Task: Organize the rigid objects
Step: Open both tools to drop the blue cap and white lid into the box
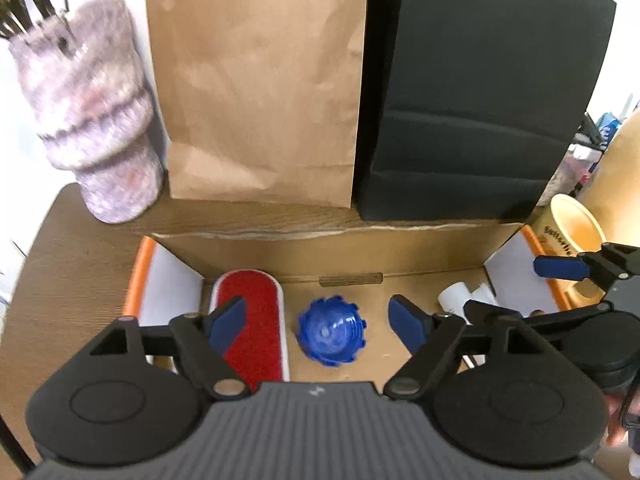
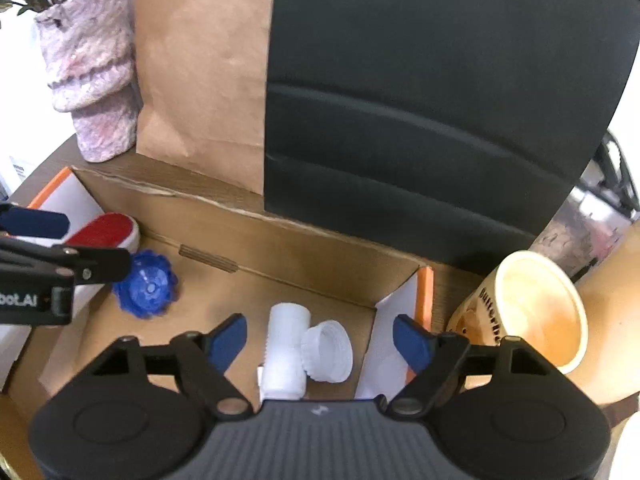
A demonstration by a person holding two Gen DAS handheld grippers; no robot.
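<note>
Standing at the back of a wooden table (image 1: 72, 240), a black bag (image 1: 480, 92) and a brown paper bag (image 1: 256, 80) rise side by side, touching, with a mottled pink-grey vase (image 1: 92, 120) to the left of the paper one. In front of them lies an open cardboard box (image 1: 340, 240), its end flaps white with orange edges. Just outside the box's right end sits a cream tub (image 2: 536, 312) with dark lettering on its side.

Both grippers point steeply down into the box. The left gripper (image 1: 318, 320) hangs over the box's left half, its blue-padded jaws spread wide and holding nothing; a red-faced lint brush (image 1: 256, 320) with a white rim lies on the box floor under its left finger, and a blue toothed cap (image 1: 332, 332) lies loose on the floor between the two pads, touching neither. The right gripper (image 2: 320, 340) hangs over the right half, its jaws likewise spread and empty; a white plastic pipe fitting (image 2: 286, 356) and a white ribbed cap (image 2: 328, 352), touching each other, lie on the box floor between its pads, clear of both. In the left wrist view the right gripper shows at the frame's right edge, close beside the left one.
</note>
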